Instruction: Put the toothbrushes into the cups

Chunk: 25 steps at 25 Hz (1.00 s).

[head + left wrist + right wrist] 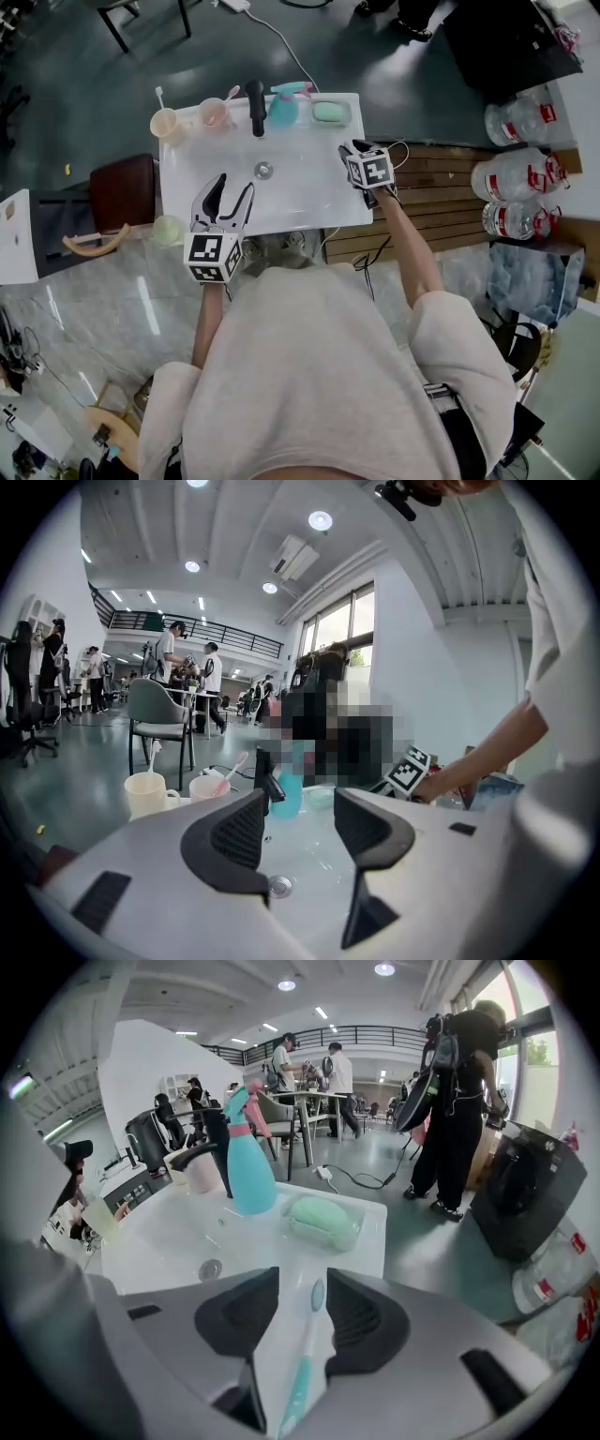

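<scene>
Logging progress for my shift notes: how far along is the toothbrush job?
Done: the cream cup and pink cup each hold a toothbrush. In hand: the right gripper, jaws open, straddles a teal toothbrush lying on the sink rim, not gripping it. Remaining: grip it and put it into a cup.

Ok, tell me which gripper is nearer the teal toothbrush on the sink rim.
Right. The right gripper has the teal toothbrush between its open jaws; the left gripper hovers empty over the opposite front side of the sink.
</scene>
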### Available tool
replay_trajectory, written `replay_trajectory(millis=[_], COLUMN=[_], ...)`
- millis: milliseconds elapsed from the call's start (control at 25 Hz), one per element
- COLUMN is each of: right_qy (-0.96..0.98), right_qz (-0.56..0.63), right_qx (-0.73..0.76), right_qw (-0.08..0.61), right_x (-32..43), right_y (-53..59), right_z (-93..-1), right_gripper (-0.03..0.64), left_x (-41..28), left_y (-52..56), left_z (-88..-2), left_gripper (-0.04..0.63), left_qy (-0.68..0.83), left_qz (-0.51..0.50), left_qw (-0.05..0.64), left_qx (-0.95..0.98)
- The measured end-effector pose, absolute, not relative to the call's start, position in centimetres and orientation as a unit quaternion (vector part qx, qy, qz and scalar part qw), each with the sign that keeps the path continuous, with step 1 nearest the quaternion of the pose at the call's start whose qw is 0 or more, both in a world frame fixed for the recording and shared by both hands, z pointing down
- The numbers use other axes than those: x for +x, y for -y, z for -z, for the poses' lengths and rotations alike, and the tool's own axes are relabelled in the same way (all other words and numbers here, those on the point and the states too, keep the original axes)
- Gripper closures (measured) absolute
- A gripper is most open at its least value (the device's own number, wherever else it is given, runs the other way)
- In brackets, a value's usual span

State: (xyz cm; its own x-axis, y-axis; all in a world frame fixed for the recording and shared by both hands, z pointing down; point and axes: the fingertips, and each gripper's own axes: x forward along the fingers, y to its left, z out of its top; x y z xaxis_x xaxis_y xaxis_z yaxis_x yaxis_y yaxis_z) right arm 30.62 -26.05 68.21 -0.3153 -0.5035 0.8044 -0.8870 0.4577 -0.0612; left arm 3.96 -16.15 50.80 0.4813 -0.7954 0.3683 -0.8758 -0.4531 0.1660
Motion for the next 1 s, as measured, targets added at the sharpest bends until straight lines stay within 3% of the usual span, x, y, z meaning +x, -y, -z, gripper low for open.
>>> replay_trajectory(millis=[360,1000], right_qy=[0.726,0.703], right_qz=[-0.295,-0.314], right_qx=[0.448,0.456], right_qw=[0.430,0.446], right_x=[31.9,32.1], right_y=[27.1,27.1], right_z=[-70.5,-72.0], right_gripper=[0.486,0.557], left_x=[2.6,1.3], left_y=[15.9,15.8], left_z=[-51.1,-51.0], left_gripper=[0.364,0.364], left_qy=[0.509,0.519], left_qz=[-0.120,-0.120], left_qw=[0.174,0.173], left_qx=[0.835,0.828])
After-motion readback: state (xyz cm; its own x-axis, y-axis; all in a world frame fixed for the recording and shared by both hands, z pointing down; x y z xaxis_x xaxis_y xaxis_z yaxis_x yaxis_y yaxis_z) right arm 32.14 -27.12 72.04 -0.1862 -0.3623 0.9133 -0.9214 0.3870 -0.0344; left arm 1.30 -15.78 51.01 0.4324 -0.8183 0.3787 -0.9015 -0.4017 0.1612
